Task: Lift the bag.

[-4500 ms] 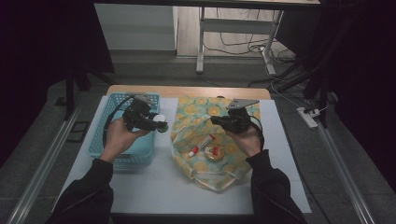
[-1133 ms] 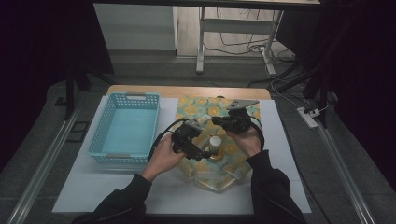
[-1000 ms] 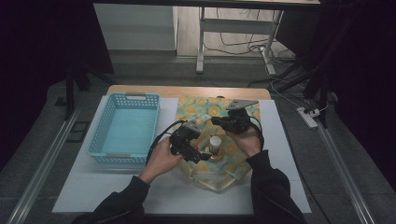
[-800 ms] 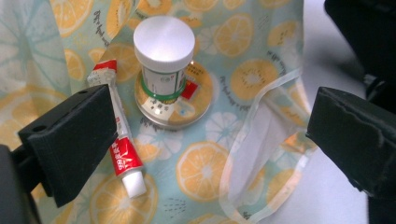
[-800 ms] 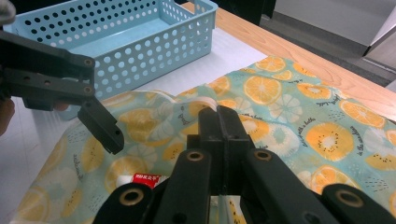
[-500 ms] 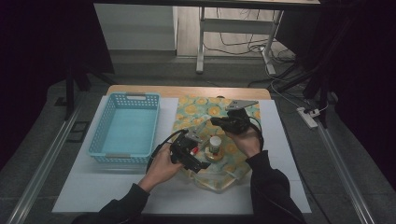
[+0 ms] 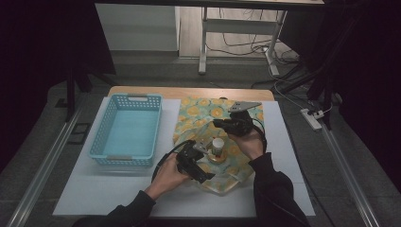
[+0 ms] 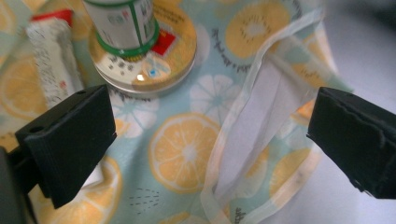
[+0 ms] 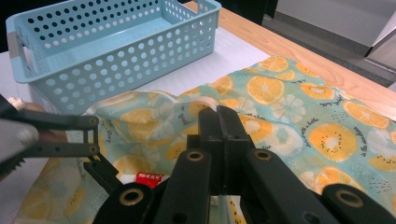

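left gripper (image 7: 201,161): jaws spread wide over the near part of the cloth, nothing clamped, a folded-over cloth edge (image 8: 261,116) sits between the fingers (image 8: 70,140)
right gripper (image 7: 222,124): jaws pressed flat together, can't see anything pinched between them, hanging above the cloth's middle
cloth (image 7: 203,113): lemon-slice print, lying rumpled on the white mat (image 7: 283,142)
bottle (image 7: 217,144): white with green band, standing on a round tin (image 8: 144,70) just past the left fingertips
snack bar (image 8: 46,60): beside the tin
basket (image 7: 127,130): light blue, well left of both grippers
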Tool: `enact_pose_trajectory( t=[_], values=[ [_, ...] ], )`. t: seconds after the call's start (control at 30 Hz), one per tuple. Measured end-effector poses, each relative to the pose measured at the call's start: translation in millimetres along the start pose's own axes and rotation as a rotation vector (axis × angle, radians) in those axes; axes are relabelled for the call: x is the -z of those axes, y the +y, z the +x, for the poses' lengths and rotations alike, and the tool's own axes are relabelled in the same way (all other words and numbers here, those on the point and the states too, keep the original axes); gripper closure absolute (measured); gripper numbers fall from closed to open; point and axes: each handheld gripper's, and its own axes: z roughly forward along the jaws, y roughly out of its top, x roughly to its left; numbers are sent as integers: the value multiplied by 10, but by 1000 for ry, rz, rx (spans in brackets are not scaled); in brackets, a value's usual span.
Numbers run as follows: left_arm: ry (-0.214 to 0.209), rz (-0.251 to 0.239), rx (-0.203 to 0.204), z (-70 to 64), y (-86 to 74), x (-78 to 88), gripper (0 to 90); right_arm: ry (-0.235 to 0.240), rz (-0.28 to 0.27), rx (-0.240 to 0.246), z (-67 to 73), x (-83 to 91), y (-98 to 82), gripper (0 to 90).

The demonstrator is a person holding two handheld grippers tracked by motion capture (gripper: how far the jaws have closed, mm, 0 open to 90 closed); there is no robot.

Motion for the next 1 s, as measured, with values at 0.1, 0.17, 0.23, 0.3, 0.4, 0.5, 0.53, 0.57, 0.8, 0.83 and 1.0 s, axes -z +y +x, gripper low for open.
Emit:
enact_pose_trajectory(
  t=[0.1, 0.17, 0.23, 0.3, 0.4, 0.5, 0.53, 0.57, 0.8, 0.83, 1.0],
  values=[
    [4, 18, -1, 3, -38, -78, 12, 0, 0, 2, 4, -4, 0, 900],
    [3, 28, 2, 14, -60, -132, 14, 2, 1, 2, 6, -7, 0, 900],
    [10, 35, 3, 30, -78, -178, 17, 2, 3, 3, 7, -11, -2, 900],
    [11, 38, 12, 57, -93, -220, 23, 2, 5, 4, 8, -12, -2, 900],
    [28, 40, 26, 86, -109, -272, 34, 2, 6, 5, 10, -17, -3, 900],
    [65, 46, 11, 78, -102, -287, 44, 2, 6, 5, 9, -24, -6, 900],
    [84, 57, 1, 68, -98, -292, 49, 3, 5, 5, 8, -25, -7, 900],
    [89, 63, -7, 62, -96, -295, 50, 3, 5, 5, 8, -26, -7, 900],
    [74, 62, -26, 60, -88, -248, 199, 3, 9, 6, 15, -34, -7, 900],
    [73, 65, -31, 63, -84, -235, 255, 4, 10, 6, 17, -36, -7, 900],
    [79, 61, -8, 90, -75, -206, 476, 5, 11, 8, 28, -40, -4, 900]
  ],
)
